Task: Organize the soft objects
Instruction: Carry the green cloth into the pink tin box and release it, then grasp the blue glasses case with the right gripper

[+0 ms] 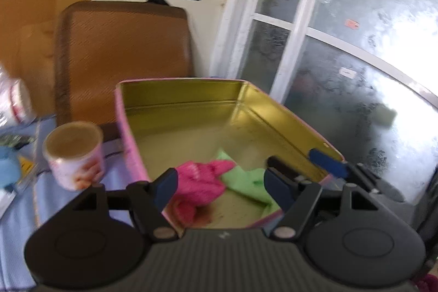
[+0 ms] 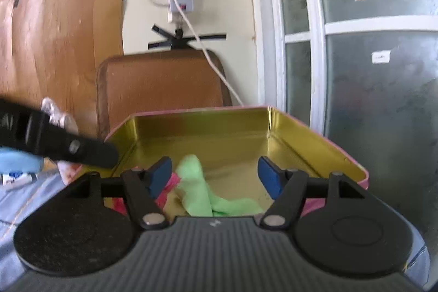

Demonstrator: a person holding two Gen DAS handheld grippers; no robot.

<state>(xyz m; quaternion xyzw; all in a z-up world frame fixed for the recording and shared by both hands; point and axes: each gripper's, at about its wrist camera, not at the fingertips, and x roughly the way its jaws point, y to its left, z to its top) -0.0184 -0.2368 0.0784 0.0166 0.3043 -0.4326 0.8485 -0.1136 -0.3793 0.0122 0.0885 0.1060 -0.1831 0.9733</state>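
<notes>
An open pink tin (image 1: 128,133) with a gold inside stands on the blue cloth; it also shows in the right wrist view (image 2: 314,141). A pink soft cloth (image 1: 197,182) and a green soft cloth (image 1: 246,179) lie in its near end. In the right wrist view the green cloth (image 2: 197,188) lies between the fingers and the pink cloth (image 2: 167,188) shows behind the left finger. My left gripper (image 1: 221,188) is open and empty just above the tin's near edge. My right gripper (image 2: 215,177) is open and empty over the same end. The right gripper's fingers (image 1: 325,163) reach in from the right.
A pink printed cup (image 1: 74,155) stands left of the tin on the blue cloth (image 1: 24,223). A brown chair back (image 1: 123,51) rises behind the tin, and a glass door (image 1: 356,45) is at the right. A light blue object (image 1: 8,168) lies at the far left.
</notes>
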